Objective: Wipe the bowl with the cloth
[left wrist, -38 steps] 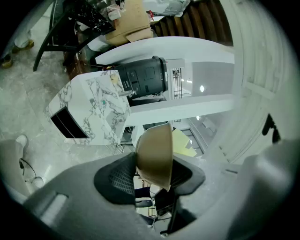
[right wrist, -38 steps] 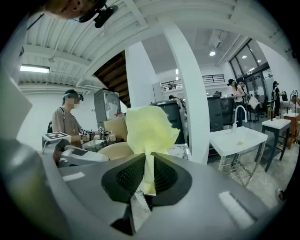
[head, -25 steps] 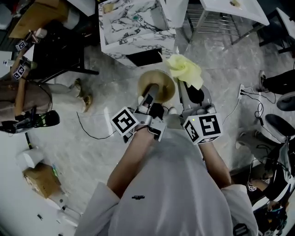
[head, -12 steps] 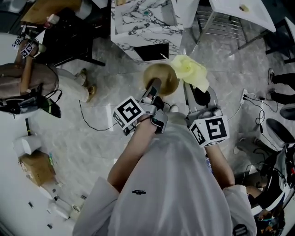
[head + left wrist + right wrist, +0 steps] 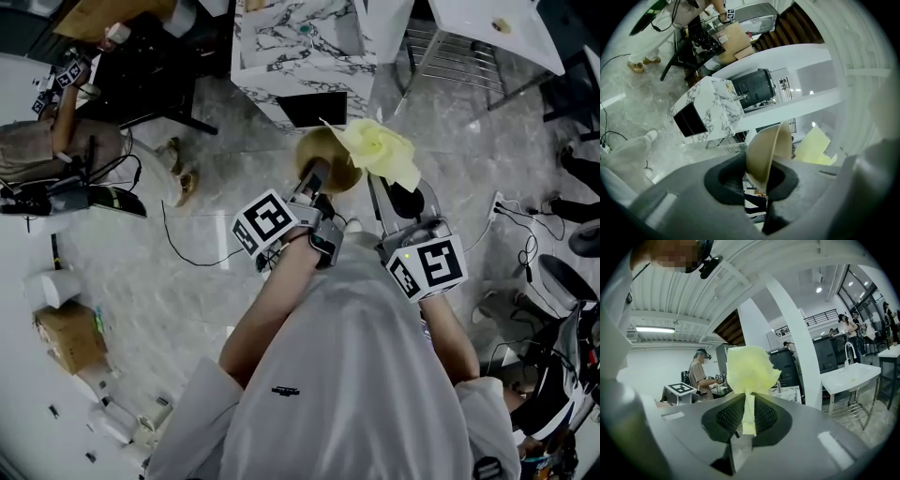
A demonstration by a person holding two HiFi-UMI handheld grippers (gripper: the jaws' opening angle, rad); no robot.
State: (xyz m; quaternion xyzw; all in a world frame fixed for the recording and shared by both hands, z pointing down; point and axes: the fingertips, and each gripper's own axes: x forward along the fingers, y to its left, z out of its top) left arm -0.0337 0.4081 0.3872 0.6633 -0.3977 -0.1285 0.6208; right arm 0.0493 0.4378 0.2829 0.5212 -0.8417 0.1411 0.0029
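Note:
In the head view a tan bowl (image 5: 326,159) is held in the air, my left gripper (image 5: 315,178) shut on its rim. The yellow cloth (image 5: 380,153) fans out just right of the bowl, overlapping its edge, and my right gripper (image 5: 378,187) is shut on it. The left gripper view shows the bowl (image 5: 768,152) edge-on, its rim pinched between the jaws of the left gripper (image 5: 760,180), with the cloth (image 5: 813,147) behind it. In the right gripper view the cloth (image 5: 747,373) sticks up from the right gripper (image 5: 747,416), a strip clamped between the pads.
A marble-patterned cabinet (image 5: 300,52) stands ahead on the grey floor. A white table (image 5: 492,28) with a metal frame is at upper right. Cables (image 5: 192,253) lie on the floor at left. A person (image 5: 56,155) stands at far left near a dark desk.
Both grippers, with bowl and cloth, have shifted up and slightly right in the head view. The cloth now overlaps the bowl's right edge more closely.

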